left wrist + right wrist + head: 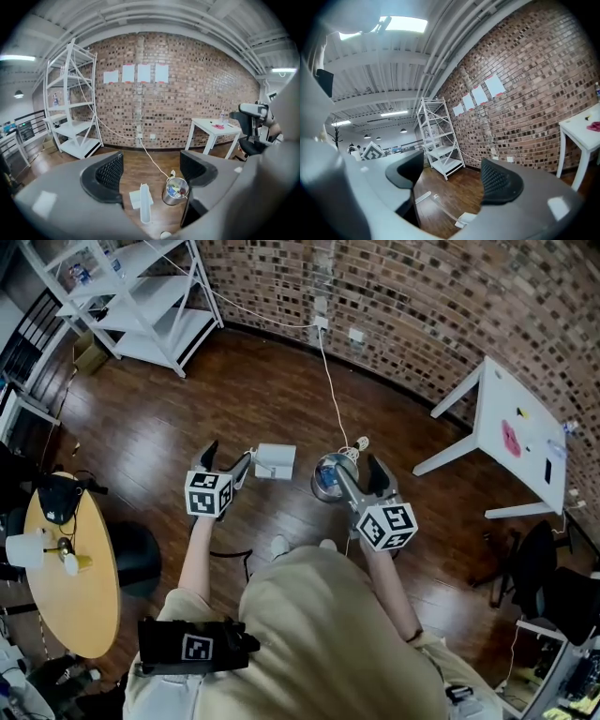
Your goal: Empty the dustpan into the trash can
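Dustpan (275, 461), white with an upright handle, stands released on the wooden floor (187, 409) just beside the steel trash can (328, 479), which holds litter. Left gripper (228, 457) and right gripper (358, 470) both have jaws spread and empty. Emptying appears complete, and nothing evidently remains.

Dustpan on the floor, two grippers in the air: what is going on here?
A person holds a gripper in each hand above the wooden floor. The left gripper and the right gripper both have their jaws apart and hold nothing. The white dustpan rests on the floor, a little apart from the metal trash can, which has rubbish inside. Neither gripper touches them.
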`<action>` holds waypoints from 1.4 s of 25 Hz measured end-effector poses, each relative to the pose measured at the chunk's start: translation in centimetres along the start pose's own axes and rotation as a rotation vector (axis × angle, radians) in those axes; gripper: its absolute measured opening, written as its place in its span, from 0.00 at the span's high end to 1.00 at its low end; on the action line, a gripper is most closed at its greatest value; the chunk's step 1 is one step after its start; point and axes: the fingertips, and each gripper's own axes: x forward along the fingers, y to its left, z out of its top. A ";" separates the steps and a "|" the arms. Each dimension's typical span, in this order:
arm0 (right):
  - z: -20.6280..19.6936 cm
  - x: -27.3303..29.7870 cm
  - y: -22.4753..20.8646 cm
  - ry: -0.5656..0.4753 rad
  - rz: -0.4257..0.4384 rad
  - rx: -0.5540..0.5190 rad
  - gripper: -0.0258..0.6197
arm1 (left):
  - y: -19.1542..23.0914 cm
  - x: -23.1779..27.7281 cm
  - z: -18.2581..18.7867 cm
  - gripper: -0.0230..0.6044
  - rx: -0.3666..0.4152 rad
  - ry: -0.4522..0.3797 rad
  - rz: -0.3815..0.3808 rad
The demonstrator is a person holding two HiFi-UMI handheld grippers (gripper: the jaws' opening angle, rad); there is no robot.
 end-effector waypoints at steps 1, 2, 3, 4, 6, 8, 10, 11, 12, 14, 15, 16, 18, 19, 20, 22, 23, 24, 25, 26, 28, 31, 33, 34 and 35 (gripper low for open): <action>0.3 0.1 0.1 -0.008 0.000 -0.008 0.39 | -0.8 -0.6 1.0 0.37 0.006 -0.031 -0.007; 0.7 0.2 0.2 -0.016 -0.001 -0.015 0.39 | -1.6 -1.2 2.0 0.37 0.013 -0.061 -0.012; 1.1 0.2 0.3 -0.024 -0.003 -0.021 0.39 | -2.3 -1.8 3.0 0.36 0.023 -0.090 -0.012; 1.5 0.2 0.4 -0.032 -0.009 -0.032 0.39 | -2.9 -2.5 3.9 0.36 0.036 -0.116 -0.005; 2.5 0.0 0.8 -0.049 -0.041 -0.116 0.39 | -3.8 -4.0 5.7 0.36 0.065 -0.178 0.035; 3.7 -0.6 1.7 -0.071 -0.099 -0.263 0.38 | -4.6 -5.6 7.3 0.36 0.070 -0.256 0.084; 5.1 -1.4 2.8 -0.117 -0.149 -0.347 0.35 | -5.3 -6.9 8.4 0.36 0.052 -0.323 0.100; 5.7 -1.8 3.3 -0.143 -0.167 -0.359 0.33 | -5.6 -7.3 8.9 0.36 0.048 -0.347 0.095; 6.2 -2.1 3.8 -0.165 -0.180 -0.358 0.32 | -5.9 -7.6 9.3 0.36 0.052 -0.365 0.087; 6.7 -2.3 4.6 -0.193 -0.195 -0.330 0.32 | -6.0 -8.1 10.0 0.36 0.061 -0.394 0.066; 6.8 -2.4 4.9 -0.200 -0.201 -0.312 0.31 | -6.0 -8.4 10.4 0.36 0.059 -0.409 0.052; 6.8 -2.4 5.3 -0.203 -0.208 -0.297 0.31 | -5.9 -8.6 10.8 0.34 0.056 -0.422 0.036; 6.6 -2.7 5.8 -0.203 -0.227 -0.279 0.29 | -6.0 -8.8 11.2 0.33 0.052 -0.436 0.003; 6.4 -3.0 6.0 -0.202 -0.238 -0.270 0.29 | -6.2 -8.7 11.1 0.31 0.050 -0.438 -0.011; 6.2 -3.4 6.1 -0.199 -0.251 -0.260 0.29 | -6.5 -8.6 11.0 0.30 0.045 -0.440 -0.024; 5.5 -4.5 6.1 -0.191 -0.279 -0.241 0.29 | -7.0 -8.2 10.6 0.24 0.029 -0.443 -0.049; 5.2 -4.9 6.3 -0.185 -0.287 -0.237 0.29 | -7.4 -8.1 10.5 0.24 0.023 -0.444 -0.063; 4.9 -5.5 6.5 -0.179 -0.290 -0.238 0.29 | -7.8 -8.0 10.4 0.23 0.019 -0.441 -0.074; 4.7 -6.3 6.7 -0.176 -0.290 -0.239 0.29 | -8.5 -8.1 10.2 0.21 0.019 -0.436 -0.082; 4.6 -7.2 6.7 -0.177 -0.291 -0.236 0.29 | -9.3 -8.4 9.9 0.21 0.023 -0.432 -0.086; 4.6 -9.3 6.2 -0.195 -0.295 -0.217 0.29 | -11.3 -9.2 9.5 0.21 0.042 -0.430 -0.086; 5.3 -13.0 5.4 -0.237 -0.290 -0.199 0.27 | -14.3 -10.9 9.6 0.21 0.079 -0.440 -0.081; 5.1 -16.1 5.2 -0.257 -0.289 -0.197 0.26 | -16.5 -12.5 9.6 0.21 0.105 -0.449 -0.068; 4.7 -17.8 5.1 -0.263 -0.288 -0.191 0.26 | -17.6 -13.4 9.4 0.21 0.112 -0.452 -0.060; 4.3 -19.6 4.9 -0.266 -0.287 -0.181 0.26 | -18.8 -14.2 9.0 0.21 0.113 -0.455 -0.052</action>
